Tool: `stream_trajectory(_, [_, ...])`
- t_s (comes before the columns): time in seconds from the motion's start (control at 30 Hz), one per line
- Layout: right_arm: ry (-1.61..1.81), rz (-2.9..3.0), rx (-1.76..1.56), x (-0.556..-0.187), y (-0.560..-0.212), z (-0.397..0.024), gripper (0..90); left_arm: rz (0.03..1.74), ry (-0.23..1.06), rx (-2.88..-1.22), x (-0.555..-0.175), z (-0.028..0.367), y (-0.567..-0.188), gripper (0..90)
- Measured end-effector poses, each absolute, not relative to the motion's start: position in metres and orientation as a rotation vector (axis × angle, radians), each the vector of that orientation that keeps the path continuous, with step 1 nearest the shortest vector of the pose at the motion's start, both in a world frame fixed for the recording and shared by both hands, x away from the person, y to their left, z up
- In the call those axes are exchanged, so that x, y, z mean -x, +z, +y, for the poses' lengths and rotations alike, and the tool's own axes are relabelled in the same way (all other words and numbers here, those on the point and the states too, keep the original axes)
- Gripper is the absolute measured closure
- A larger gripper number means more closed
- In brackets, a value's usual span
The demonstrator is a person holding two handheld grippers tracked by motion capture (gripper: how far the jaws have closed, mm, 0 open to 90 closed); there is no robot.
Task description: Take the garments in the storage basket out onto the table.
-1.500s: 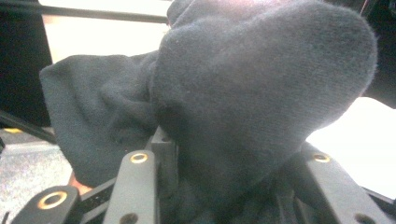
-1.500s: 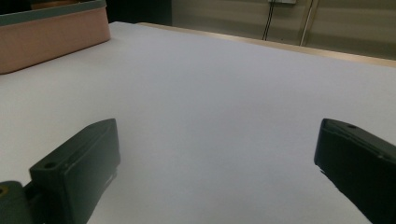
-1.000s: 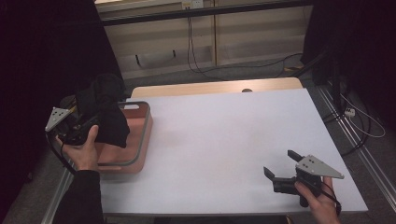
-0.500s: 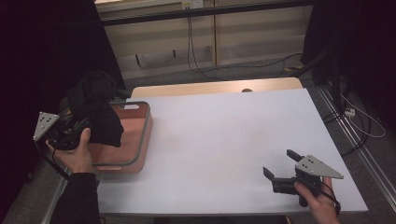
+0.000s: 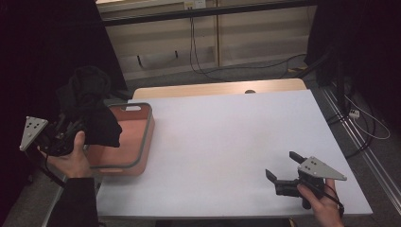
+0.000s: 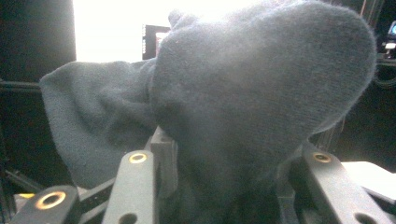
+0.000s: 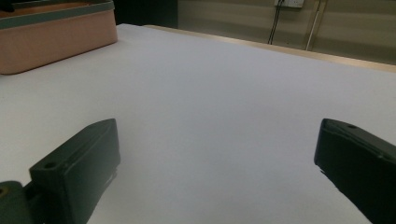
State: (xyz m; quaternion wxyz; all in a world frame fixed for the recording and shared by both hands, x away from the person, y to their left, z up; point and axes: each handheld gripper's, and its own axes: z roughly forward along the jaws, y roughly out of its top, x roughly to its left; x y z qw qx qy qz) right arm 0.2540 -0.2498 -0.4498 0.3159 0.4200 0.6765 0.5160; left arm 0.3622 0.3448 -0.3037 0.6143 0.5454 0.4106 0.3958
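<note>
Dim room, dark curtains both sides, cables along the back wall; white rectangular tabletop (image 5: 227, 142) mostly bare

Left gripper (image 5: 71, 130) sits off the table's left edge, lifted above the near-left corner of the salmon-pink plastic bin with grey rim (image 5: 142, 142). Jaws partly closed and clamped on a bunched dark grey knitted garment (image 5: 92, 106). Left gripper view confirms it: fabric (image 6: 243, 102) is wedged between both jaws and bulges up over them, so a real grip, not a drape

Garment is clear of the bin floor as far as I can tell, with most of its bulk standing above and beyond the jaws and a fold hanging over the bin's left wall. No clean long axis, it's a lump

Right gripper (image 5: 288, 172) is at the near-right of the table, low over the surface, jaws wide with nothing between them. Right gripper view has bare table between the jaws and the bin (image 7: 56, 37) far off at upper left

Key relation: bin is directly right of and below the held garment, and open table lies beyond that to the right. Left hand is the only one near the load; right is well apart, across the whole table

My read: garment is being lifted out of the bin, next comes a carry rightward onto the table. Risk is the hanging fold snagging the bin rim
</note>
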Motion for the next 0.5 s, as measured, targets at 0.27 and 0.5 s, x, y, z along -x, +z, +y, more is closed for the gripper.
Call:
stream_trajectory(0.27, [1.360, 1.786, -1.099, -0.255, -0.450, -0.249, 0.0, 0.909, 0.897, -1.273, -0.352, 0.332, -0.292, 56.3])
stream_trajectory(0.5, [1.363, 1.789, -1.096, -0.256, -0.450, -0.248, 0.0, 0.865, 0.861, -1.288, -0.348, 0.318, -0.284, 56.2])
